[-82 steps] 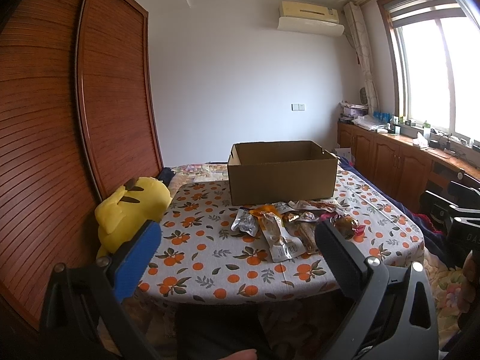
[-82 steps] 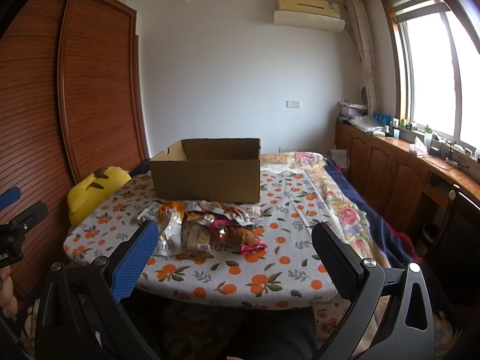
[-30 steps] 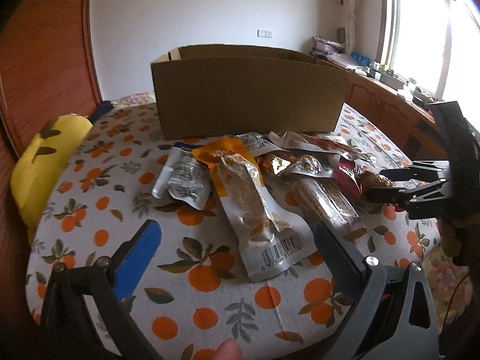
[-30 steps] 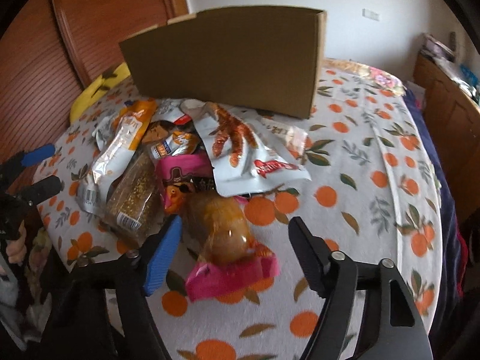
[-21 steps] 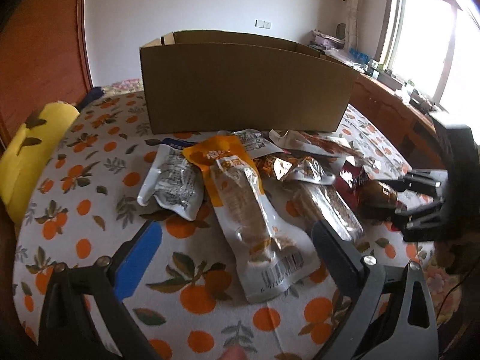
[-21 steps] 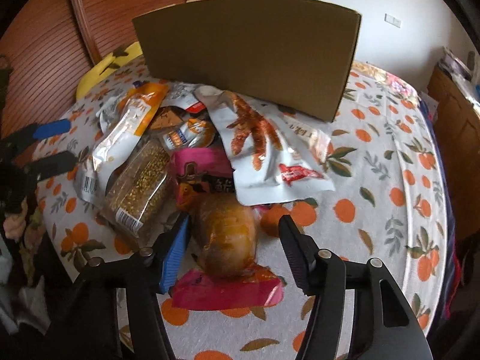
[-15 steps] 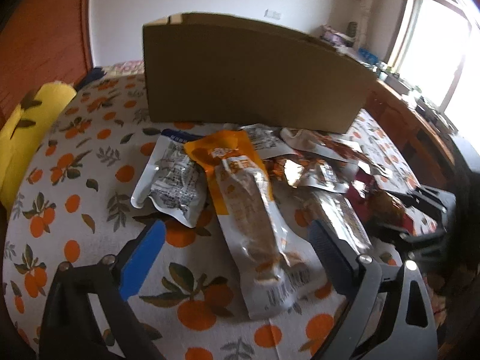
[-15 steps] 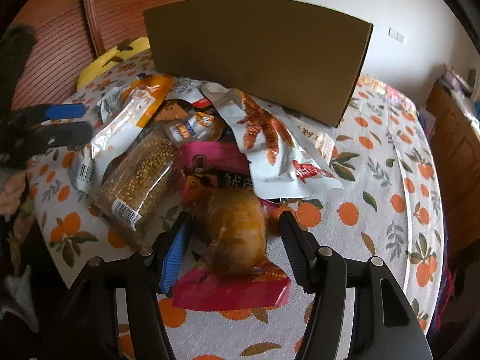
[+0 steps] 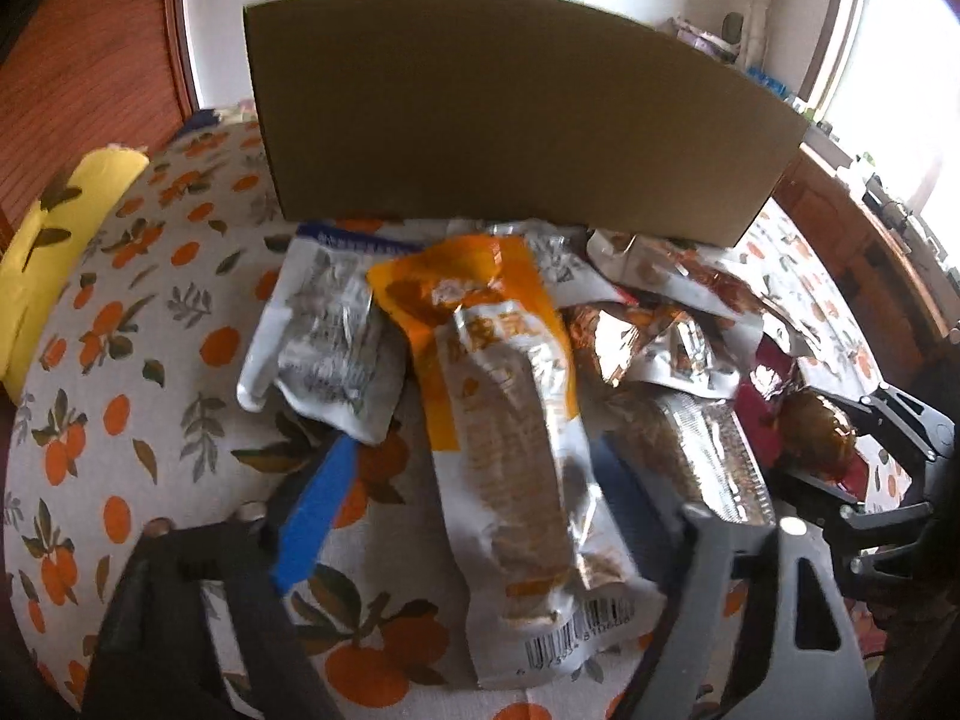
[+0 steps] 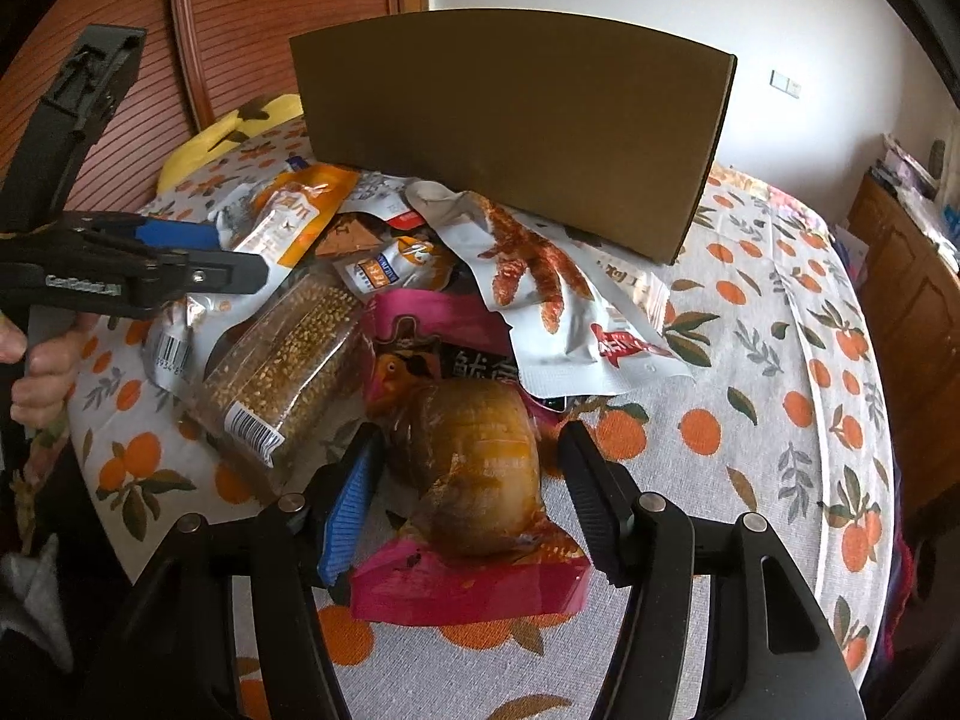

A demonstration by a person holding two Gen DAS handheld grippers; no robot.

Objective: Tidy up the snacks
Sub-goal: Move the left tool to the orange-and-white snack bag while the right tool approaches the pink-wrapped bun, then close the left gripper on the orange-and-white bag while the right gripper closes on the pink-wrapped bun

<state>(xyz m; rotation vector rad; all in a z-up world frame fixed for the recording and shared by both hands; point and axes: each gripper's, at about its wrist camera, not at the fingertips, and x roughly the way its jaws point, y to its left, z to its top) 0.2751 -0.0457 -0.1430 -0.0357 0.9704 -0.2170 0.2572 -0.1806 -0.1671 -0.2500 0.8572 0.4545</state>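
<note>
Since the earlier frame, both grippers have dropped from a view over the whole table to a position low over the snack pile. Left gripper (image 9: 474, 468) straddles the long orange-topped packet (image 9: 510, 438); its jaws have just been closing, the packet lies between them, and the pads do not yet press on it. Right gripper (image 10: 468, 468) straddles the clear bag with pink ends (image 10: 474, 474); the jaws stand partly spread, close beside the bag, and contact cannot be confirmed. A grain bar (image 10: 282, 372) lies just left of that bag. A white packet with a red claw print (image 10: 552, 294) lies behind it, overlapping other wrappers. A silver packet (image 9: 330, 354) lies left of the orange-topped packet. The cardboard box (image 10: 516, 126) stands upright behind the pile on the orange-print tablecloth (image 10: 780, 396). A yellow cushion (image 9: 54, 252) sits at the table's left edge.
</note>
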